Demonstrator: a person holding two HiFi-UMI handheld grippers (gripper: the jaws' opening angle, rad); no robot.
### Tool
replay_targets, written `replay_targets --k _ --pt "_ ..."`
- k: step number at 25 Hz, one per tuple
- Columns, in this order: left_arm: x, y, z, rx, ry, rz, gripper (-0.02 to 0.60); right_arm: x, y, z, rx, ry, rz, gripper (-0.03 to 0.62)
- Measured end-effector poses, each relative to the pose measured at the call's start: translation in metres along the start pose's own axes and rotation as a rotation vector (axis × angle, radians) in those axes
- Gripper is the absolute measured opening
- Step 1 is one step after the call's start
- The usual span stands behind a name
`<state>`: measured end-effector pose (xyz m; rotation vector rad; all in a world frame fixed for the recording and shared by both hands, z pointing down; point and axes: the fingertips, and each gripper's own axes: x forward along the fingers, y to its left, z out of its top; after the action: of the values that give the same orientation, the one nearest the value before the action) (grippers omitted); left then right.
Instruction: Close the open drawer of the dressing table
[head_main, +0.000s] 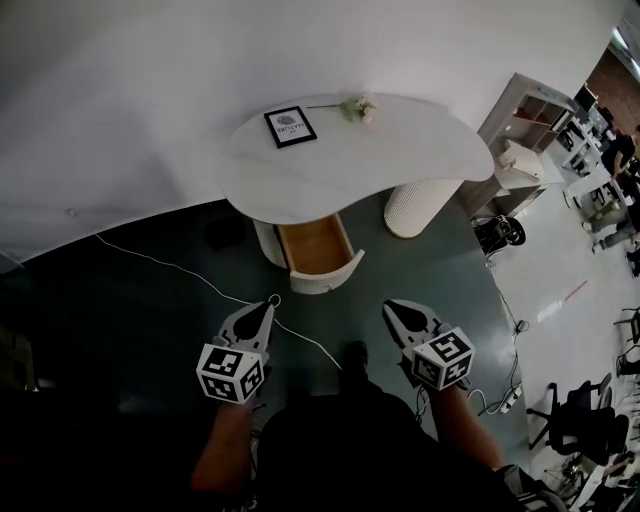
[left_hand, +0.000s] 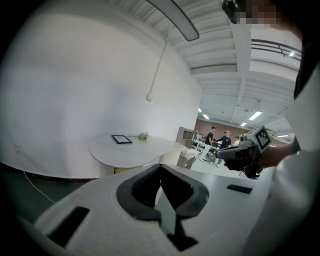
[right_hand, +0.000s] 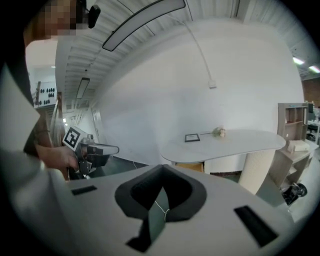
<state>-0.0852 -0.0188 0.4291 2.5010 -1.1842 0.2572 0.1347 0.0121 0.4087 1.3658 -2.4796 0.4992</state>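
while both claws hover above the dark floor (head_main: 150, 320) of a white-walled room, the left claw (head_main: 272, 300) and right claw (head_main: 392, 306) are pressed together, empty. one dressing table (head_main: 400, 160) stands ahead of them, its one drawer (head_main: 316, 246) open toward them. one picture frame (head_main: 290, 126) and one flower (head_main: 357, 108) lie on top. the left gripper view shows a ceiling lamp (left_hand: 175, 20), unseen in the head view.
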Motion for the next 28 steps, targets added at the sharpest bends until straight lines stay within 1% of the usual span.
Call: replay_targets --k 2,6,9,12,14,17,21,24,26,28 --pt "0.025 -0.001 0.010 -0.008 0.003 0.023 0.000 0.014 -0.025 0.006 0.003 0.012 0.028 0.006" --pt "0.079 -0.026 0.019 0.004 0.042 0.015 0.000 0.037 -0.071 0.020 0.009 0.029 0.094 0.006" --pt "0.116 -0.034 0.017 -0.031 0.051 0.050 0.000 0.056 -0.098 0.006 0.013 0.076 0.164 0.006" --pt "0.141 -0.036 0.011 -0.058 0.045 0.094 0.000 0.074 -0.111 -0.018 -0.010 0.154 0.235 0.006" --pt "0.149 -0.030 -0.002 -0.067 0.068 0.110 0.000 0.088 -0.113 -0.030 -0.016 0.185 0.263 0.006" --pt "0.157 -0.014 -0.033 -0.100 0.112 0.134 0.000 0.111 -0.116 -0.049 -0.021 0.222 0.274 0.006" --pt "0.169 0.005 -0.080 -0.144 0.173 0.150 0.000 0.135 -0.126 -0.089 0.004 0.294 0.253 0.006" --pt "0.177 0.024 -0.107 -0.183 0.186 0.165 0.000 0.156 -0.128 -0.116 0.022 0.329 0.244 0.006" --pt "0.184 0.029 -0.122 -0.204 0.192 0.157 0.000 0.166 -0.130 -0.130 0.036 0.343 0.232 0.006" --pt "0.192 0.032 -0.137 -0.205 0.207 0.138 0.000 0.177 -0.131 -0.138 0.069 0.345 0.220 0.006"
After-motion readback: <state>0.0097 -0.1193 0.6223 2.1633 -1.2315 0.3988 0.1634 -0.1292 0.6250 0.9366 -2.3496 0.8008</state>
